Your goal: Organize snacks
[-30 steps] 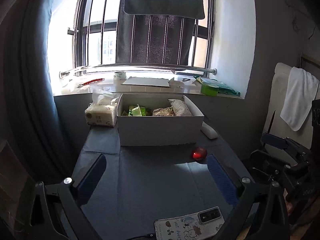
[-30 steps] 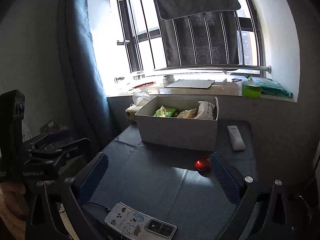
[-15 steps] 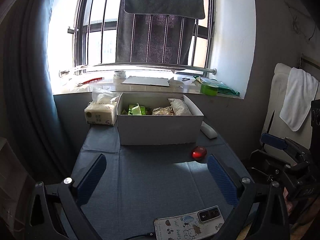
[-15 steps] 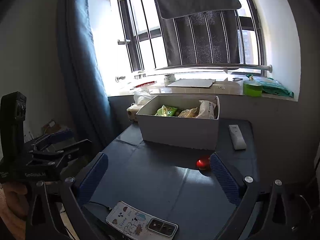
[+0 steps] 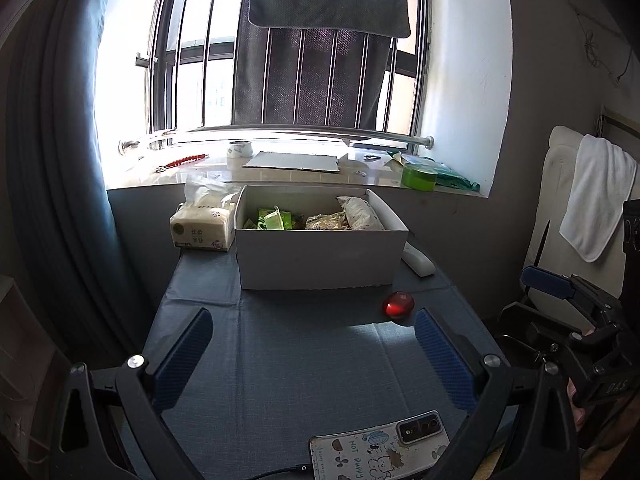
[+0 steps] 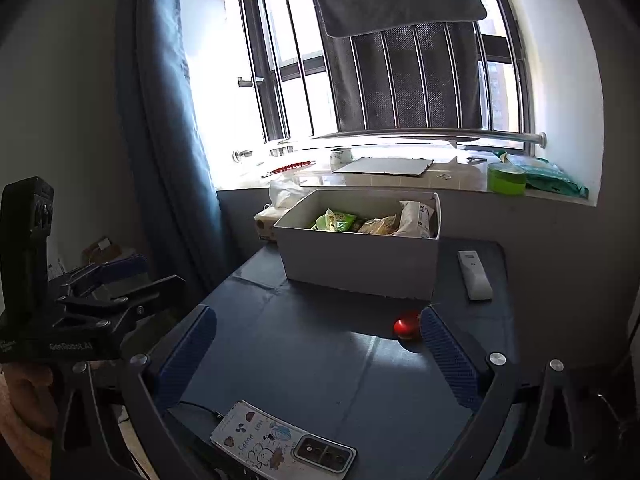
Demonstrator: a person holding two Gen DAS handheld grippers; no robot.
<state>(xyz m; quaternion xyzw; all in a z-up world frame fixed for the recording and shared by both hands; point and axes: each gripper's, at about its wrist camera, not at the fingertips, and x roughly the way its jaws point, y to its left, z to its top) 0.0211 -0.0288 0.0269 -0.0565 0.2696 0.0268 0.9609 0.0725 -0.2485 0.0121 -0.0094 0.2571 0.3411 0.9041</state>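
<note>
Left wrist: left gripper spread, empty | red snack beside box

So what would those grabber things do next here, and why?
Probably the right gripper eases forward and a bit right toward the small red snack. It is the only snack lying loose on the table, in front of the white box that already holds packets. Both grippers are open and empty.
</note>
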